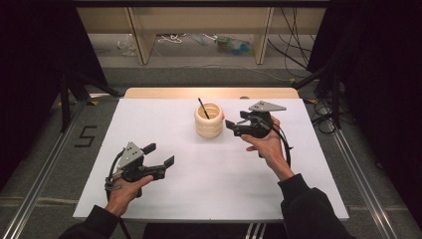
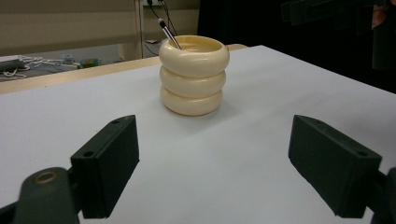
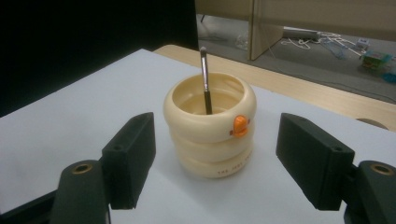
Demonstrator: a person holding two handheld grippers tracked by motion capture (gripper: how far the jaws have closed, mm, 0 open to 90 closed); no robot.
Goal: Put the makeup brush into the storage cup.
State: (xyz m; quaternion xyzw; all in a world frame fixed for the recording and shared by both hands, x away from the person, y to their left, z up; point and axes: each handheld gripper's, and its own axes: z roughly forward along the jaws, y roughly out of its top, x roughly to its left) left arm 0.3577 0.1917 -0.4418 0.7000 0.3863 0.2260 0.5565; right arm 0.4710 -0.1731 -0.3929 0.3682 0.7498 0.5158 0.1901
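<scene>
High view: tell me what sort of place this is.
Probably a lab or recording workspace, not a home. A white-topped table stands between dark curtains, metal rails run along the floor beside it, and loose cables lie on the floor behind.

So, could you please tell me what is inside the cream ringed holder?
A thin black brush leans inside the cream ringed holder; its lower end and the holder's bottom are hidden by the wall.
</scene>
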